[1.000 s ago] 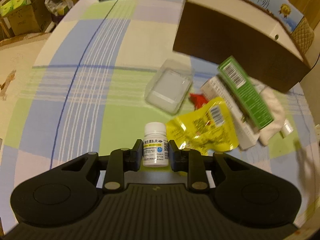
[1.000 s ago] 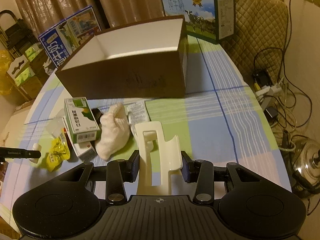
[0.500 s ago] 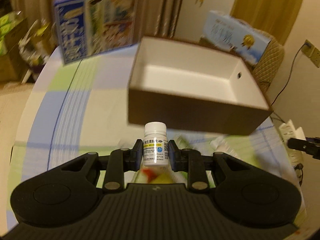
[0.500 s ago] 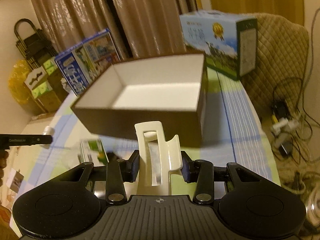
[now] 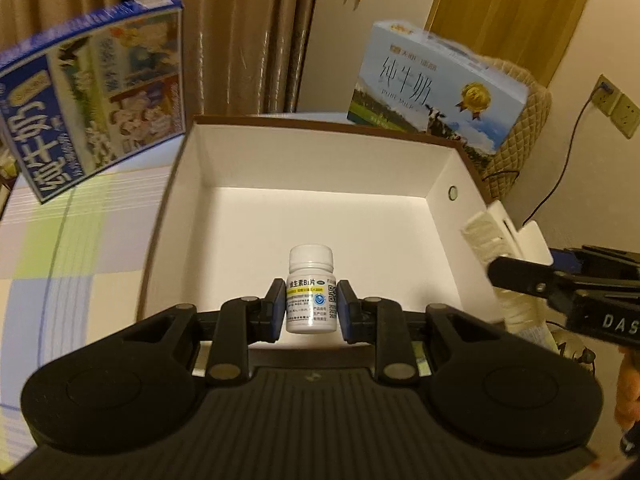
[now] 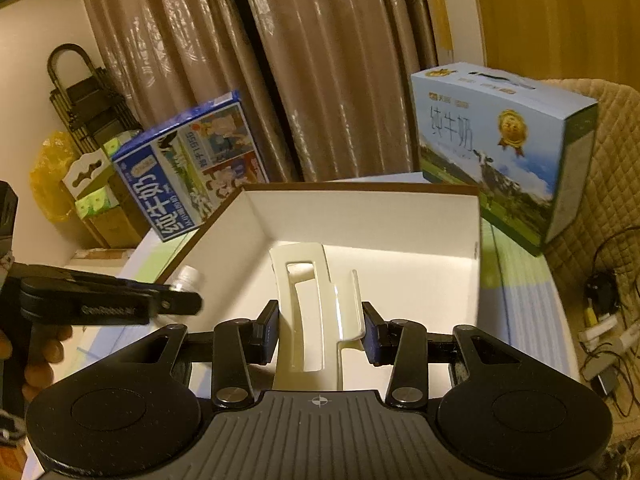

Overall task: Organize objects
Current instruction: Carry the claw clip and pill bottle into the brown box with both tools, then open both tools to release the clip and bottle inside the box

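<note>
My left gripper point(image 5: 312, 306) is shut on a small white pill bottle point(image 5: 311, 280) and holds it upright above the near edge of the open brown box point(image 5: 320, 216) with a white inside. My right gripper point(image 6: 320, 330) is shut on a cream plastic holder point(image 6: 310, 300) and holds it over the same box point(image 6: 400, 264). The holder also shows at the right in the left wrist view point(image 5: 504, 248). The left gripper and bottle show at the left in the right wrist view point(image 6: 188, 280).
Two milk cartons stand behind the box: a dark blue one point(image 5: 88, 92) at the left and a light blue one point(image 5: 436, 88) at the right. Curtains hang behind. Cables and a power strip point(image 6: 604, 320) lie beyond the table's right edge.
Both grippers have risen from the table with their objects and moved forward over the open box. The cluttered items on the cloth have dropped out of view.
</note>
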Action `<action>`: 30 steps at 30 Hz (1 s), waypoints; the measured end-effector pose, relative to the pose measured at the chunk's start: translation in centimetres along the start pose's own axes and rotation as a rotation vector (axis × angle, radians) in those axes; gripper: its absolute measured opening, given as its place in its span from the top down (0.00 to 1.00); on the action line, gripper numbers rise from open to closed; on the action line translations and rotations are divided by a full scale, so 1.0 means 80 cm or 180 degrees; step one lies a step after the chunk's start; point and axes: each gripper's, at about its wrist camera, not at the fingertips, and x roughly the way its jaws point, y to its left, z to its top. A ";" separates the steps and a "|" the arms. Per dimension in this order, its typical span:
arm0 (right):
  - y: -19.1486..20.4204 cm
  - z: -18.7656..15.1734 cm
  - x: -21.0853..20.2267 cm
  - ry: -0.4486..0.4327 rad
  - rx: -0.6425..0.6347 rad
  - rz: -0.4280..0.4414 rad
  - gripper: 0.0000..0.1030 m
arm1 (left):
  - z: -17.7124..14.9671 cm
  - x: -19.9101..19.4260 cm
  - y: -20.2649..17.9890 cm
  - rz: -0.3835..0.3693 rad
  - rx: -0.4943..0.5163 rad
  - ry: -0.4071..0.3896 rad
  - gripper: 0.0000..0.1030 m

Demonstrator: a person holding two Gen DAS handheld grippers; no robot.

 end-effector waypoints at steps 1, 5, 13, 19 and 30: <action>-0.003 0.003 0.010 0.0031 0.0035 -0.0007 0.63 | 0.004 0.010 0.000 -0.0015 0.0006 0.0048 0.78; -0.019 0.012 0.050 0.0225 0.0175 -0.0079 0.63 | 0.018 0.053 0.003 0.0018 0.0035 0.0237 0.78; -0.042 0.002 0.109 0.0673 0.0259 -0.0374 0.63 | 0.021 0.132 0.013 0.0003 -0.0113 0.0684 0.78; -0.049 -0.006 0.129 0.0886 0.0299 -0.0456 0.63 | 0.021 0.168 0.020 0.0045 -0.0155 0.1025 0.78; -0.049 -0.012 0.137 0.0961 0.0361 -0.0468 0.63 | 0.027 0.187 0.017 0.0008 -0.0111 0.1159 0.77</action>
